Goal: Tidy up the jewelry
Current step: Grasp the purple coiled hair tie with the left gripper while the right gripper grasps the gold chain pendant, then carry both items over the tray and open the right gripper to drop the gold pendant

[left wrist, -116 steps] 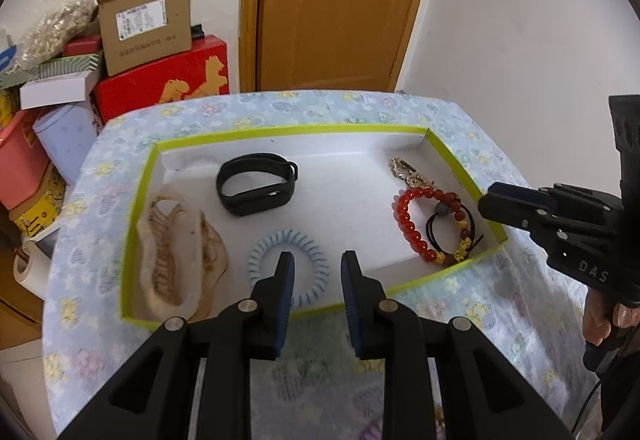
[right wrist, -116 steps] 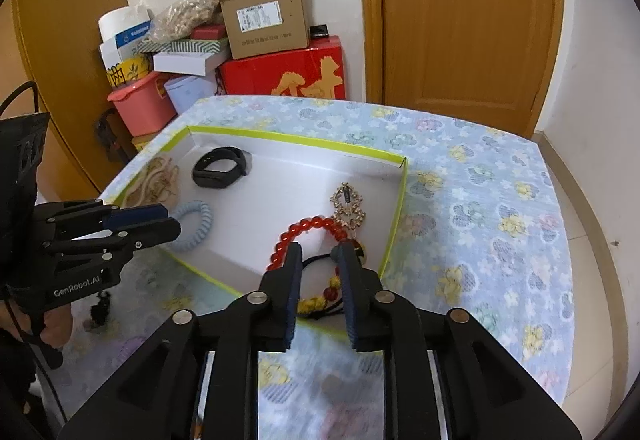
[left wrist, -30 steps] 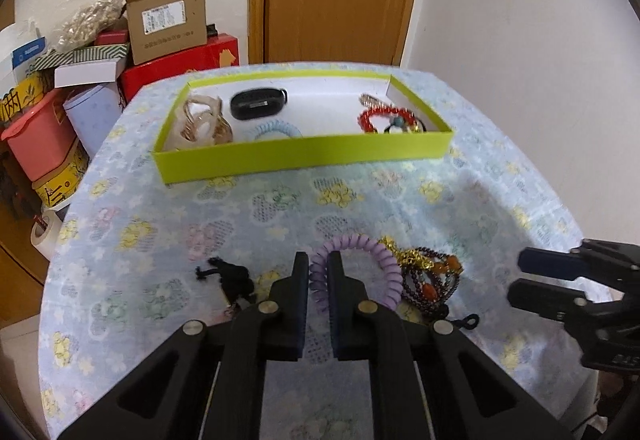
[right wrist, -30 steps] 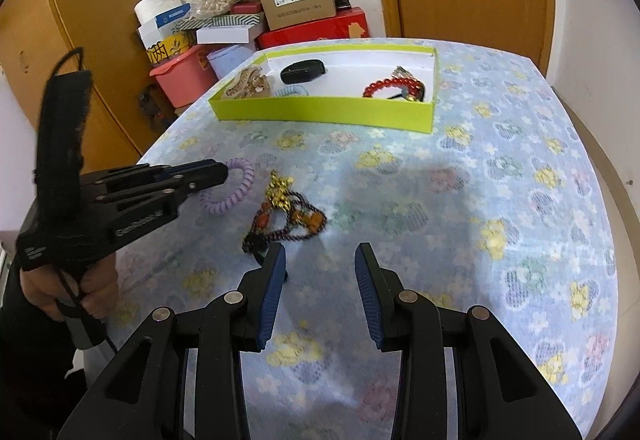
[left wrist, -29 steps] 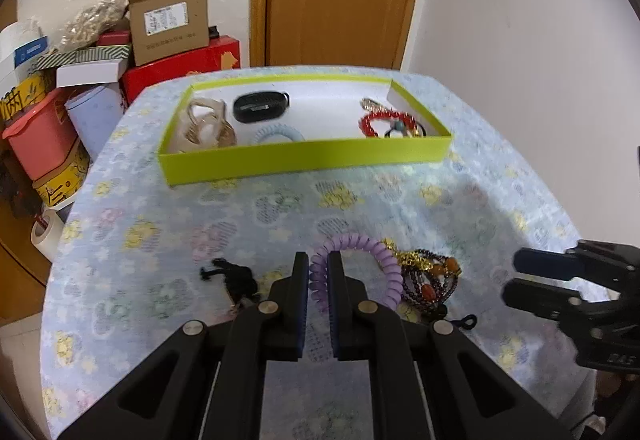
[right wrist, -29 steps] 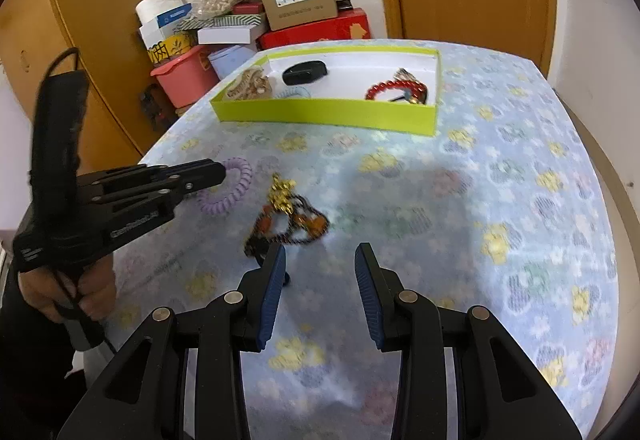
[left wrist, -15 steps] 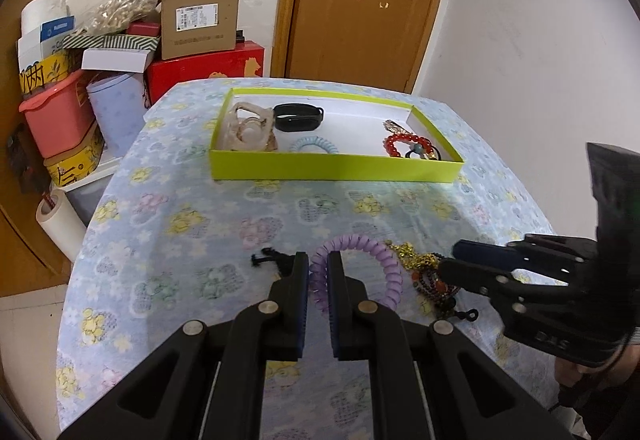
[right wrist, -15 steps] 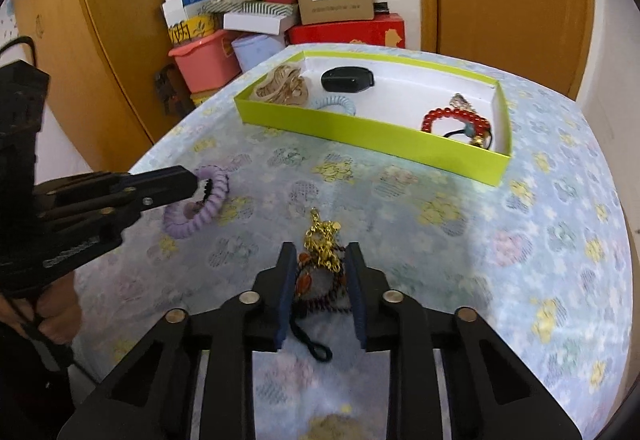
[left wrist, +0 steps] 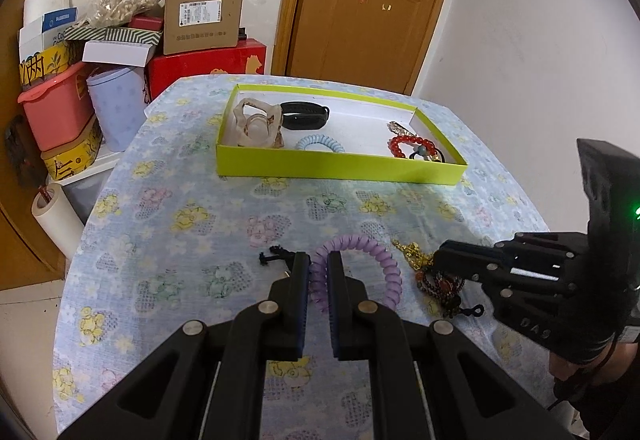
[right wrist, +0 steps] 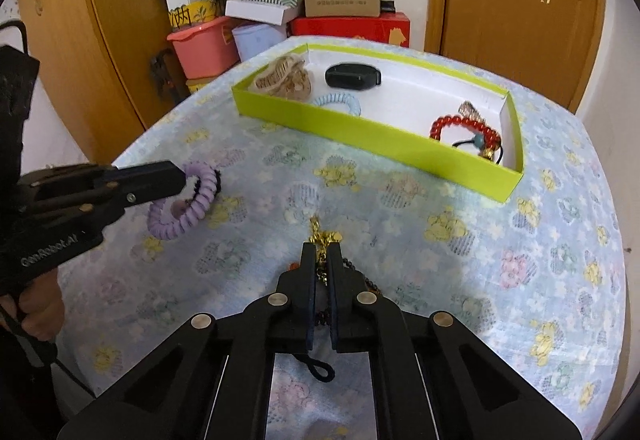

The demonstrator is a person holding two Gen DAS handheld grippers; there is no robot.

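The purple spiral hair tie sits pinched in my left gripper, whose pads are nearly together on one side of the coil while the rest of the loop arcs out to the right, over the flowered tablecloth. From the right wrist view the same tie hangs at the tip of that gripper, held by my left hand.

My right gripper has its pads drawn in tight on the gold chain of a dark beaded bracelet, which lies bunched on the cloth under the fingers; its black cord loop trails out beneath them. In the left wrist view that gripper points in from the right, tip at the bracelet heap.

Farther back on the table stands the lime-green tray. Inside it are a beige hair claw, a black fitness band, a light blue spiral tie and a red bead bracelet. A small black cord piece lies just left of my left gripper's tip.
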